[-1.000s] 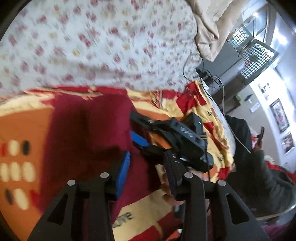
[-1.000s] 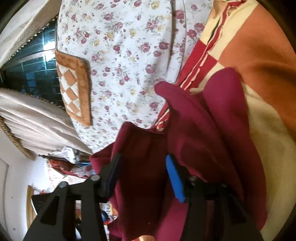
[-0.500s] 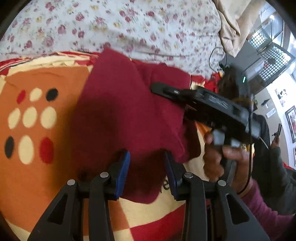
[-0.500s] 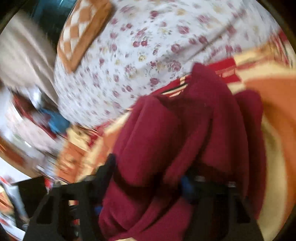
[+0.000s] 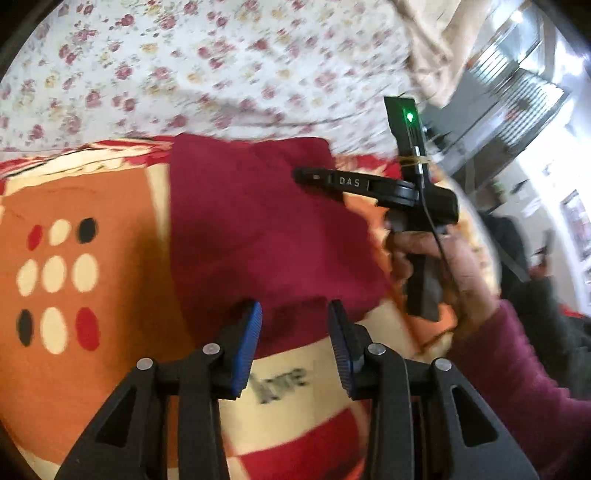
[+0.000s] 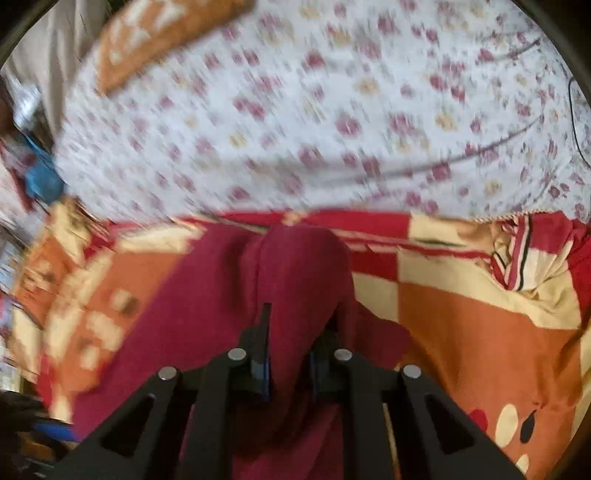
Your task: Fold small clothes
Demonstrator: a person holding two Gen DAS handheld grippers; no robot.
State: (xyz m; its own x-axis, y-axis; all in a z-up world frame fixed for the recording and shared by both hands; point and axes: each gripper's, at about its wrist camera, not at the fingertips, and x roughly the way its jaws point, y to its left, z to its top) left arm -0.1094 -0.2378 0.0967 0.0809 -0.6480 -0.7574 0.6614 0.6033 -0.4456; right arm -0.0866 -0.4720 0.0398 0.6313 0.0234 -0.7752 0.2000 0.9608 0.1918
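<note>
A dark red garment (image 5: 258,221) lies mostly flat on a patterned blanket (image 5: 92,221). My left gripper (image 5: 293,332) is open and empty, its blue pads just above the garment's near edge. The right gripper (image 5: 332,181) reaches over the garment's far right part in the left wrist view. In the right wrist view the right gripper (image 6: 288,354) is shut on a raised fold of the red garment (image 6: 303,273), which hides most of both fingers.
A white flowered sheet (image 5: 221,74) covers the bed beyond the blanket. An orange checked cushion (image 6: 166,33) lies at the far left. A seated person (image 5: 535,266) is at the right. A thin cable (image 6: 480,151) runs over the sheet.
The left gripper let go of the garment and drew back to its near edge. The garment spread flatter. The right gripper swung round and closed tight on a fold.
</note>
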